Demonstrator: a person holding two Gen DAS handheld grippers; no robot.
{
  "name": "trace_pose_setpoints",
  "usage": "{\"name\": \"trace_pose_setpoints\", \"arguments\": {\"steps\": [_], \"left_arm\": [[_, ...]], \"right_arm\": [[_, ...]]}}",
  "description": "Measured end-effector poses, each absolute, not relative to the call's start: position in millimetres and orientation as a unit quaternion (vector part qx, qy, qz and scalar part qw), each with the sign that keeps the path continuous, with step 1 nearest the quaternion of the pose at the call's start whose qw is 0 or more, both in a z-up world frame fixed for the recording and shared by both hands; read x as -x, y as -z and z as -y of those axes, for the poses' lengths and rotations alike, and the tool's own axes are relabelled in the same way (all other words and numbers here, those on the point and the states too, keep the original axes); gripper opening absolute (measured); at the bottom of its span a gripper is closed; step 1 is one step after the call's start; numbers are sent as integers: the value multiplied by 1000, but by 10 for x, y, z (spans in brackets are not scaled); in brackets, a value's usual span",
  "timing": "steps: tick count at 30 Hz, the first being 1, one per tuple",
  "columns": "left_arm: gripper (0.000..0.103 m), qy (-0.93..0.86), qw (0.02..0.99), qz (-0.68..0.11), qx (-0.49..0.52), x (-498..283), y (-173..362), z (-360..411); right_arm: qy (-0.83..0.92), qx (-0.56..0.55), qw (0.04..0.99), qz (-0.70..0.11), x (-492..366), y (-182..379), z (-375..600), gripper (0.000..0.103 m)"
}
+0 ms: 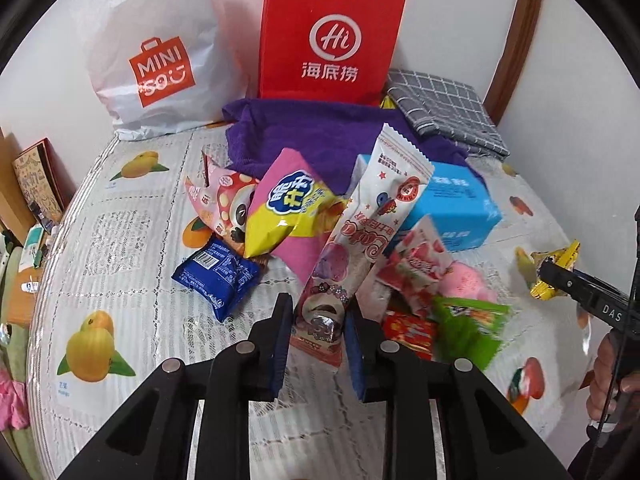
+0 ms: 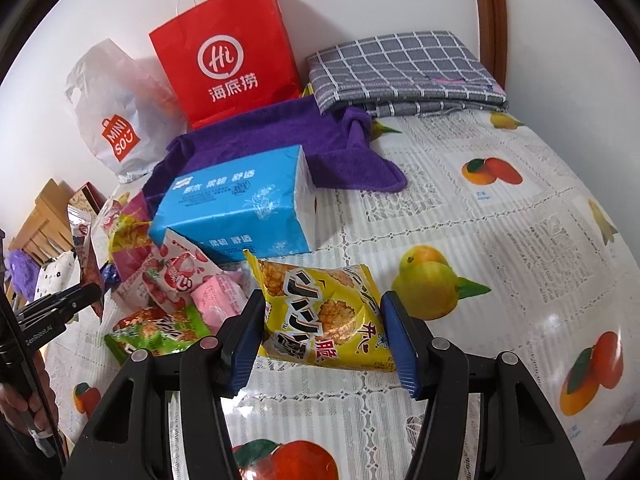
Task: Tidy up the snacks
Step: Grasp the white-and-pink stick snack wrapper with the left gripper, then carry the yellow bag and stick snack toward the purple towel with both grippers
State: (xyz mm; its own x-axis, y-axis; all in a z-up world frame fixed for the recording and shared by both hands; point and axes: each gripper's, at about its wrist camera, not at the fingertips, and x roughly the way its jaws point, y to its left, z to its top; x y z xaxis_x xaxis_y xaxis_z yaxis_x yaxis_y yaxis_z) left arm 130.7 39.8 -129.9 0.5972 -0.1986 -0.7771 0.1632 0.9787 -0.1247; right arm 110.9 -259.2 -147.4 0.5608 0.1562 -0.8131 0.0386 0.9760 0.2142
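Fruit-print tablecloth (image 2: 500,216) lies bare to the right; snacks crowd left by the blue tissue box (image 2: 236,204). MINISO bag (image 1: 160,64) and red "Hi" bag (image 1: 328,36) line the wall. Left gripper (image 1: 318,344) is clamped on the long white snack packet (image 1: 360,232), tilted up and away. Right gripper (image 2: 322,340) pinches the yellow snack packet (image 2: 320,312), lying crosswise.

White plastic bag (image 1: 156,52): orange panel reads "MINISO". Red paper bag (image 1: 328,36): white "Hi" in a ring, "海底捞" beneath. Right gripper (image 1: 560,276) arm: "DAS", cut off at the frame edge. Left gripper (image 2: 86,292) arm: "GenRobot.AI".
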Motion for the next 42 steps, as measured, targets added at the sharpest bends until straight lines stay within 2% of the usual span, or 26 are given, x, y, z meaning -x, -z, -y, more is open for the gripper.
{"name": "trace_pose_setpoints", "arguments": {"steps": [23, 42], "left_arm": [[24, 121, 902, -412, 37, -904, 741, 8], [24, 128, 911, -390, 34, -1203, 366, 180]], "right_arm": [[-55, -93, 893, -438, -772, 1007, 2561, 57], [-79, -82, 901, -418, -1125, 582, 2435, 56]]}}
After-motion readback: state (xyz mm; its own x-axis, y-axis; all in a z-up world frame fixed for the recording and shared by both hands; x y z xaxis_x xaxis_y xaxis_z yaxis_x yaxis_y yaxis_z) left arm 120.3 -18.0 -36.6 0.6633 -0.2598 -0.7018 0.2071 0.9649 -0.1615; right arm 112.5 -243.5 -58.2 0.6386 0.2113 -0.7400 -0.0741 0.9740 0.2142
